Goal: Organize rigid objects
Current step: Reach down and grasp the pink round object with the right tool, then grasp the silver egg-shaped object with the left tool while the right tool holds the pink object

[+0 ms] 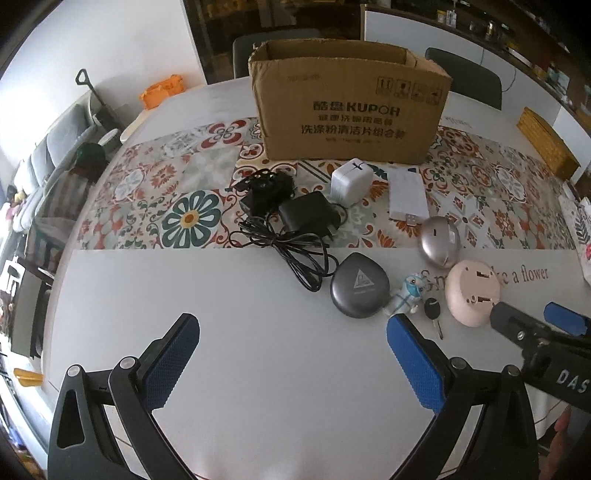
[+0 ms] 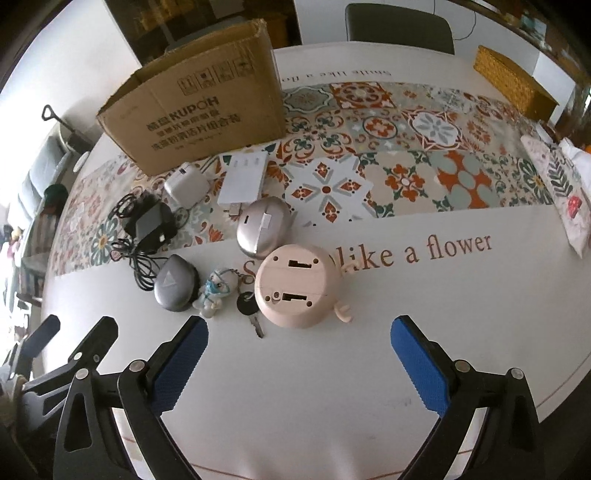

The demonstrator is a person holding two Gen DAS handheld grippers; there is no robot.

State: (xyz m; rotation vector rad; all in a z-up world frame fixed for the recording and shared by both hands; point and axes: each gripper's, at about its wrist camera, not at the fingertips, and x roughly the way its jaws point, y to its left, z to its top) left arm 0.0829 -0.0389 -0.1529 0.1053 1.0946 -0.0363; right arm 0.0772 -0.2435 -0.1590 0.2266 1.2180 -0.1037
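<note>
An open cardboard box (image 1: pixel 351 107) (image 2: pixel 199 110) stands on the patterned runner. In front of it lie black adapters with tangled cables (image 1: pixel 295 214) (image 2: pixel 151 221), a white charger (image 1: pixel 351 181) (image 2: pixel 184 186), a flat white USB device (image 1: pixel 406 192) (image 2: pixel 243 181) and a silver oval gadget (image 1: pixel 439 240) (image 2: pixel 264 227). Nearer are a grey teardrop case (image 1: pixel 358 290) (image 2: pixel 173 284), a small figurine (image 1: pixel 406 295) (image 2: pixel 214 291) with a key (image 1: pixel 432 312) (image 2: pixel 247 308), and a pink round gadget (image 1: pixel 471 291) (image 2: pixel 295 286). My left gripper (image 1: pixel 293 332) (image 2: pixel 79 325) hovers open and empty before the grey case. My right gripper (image 2: pixel 300 328) (image 1: pixel 528 314) is open and empty just short of the pink gadget.
The white table (image 2: pixel 406 332) has lettering across it. A yellow woven box (image 2: pixel 513 81) (image 1: pixel 546 144) sits at the far right, and a printed bag (image 2: pixel 565 192) lies at the right edge. Dark chairs (image 2: pixel 399 29) stand behind the table; a sofa (image 1: pixel 48 166) is on the left.
</note>
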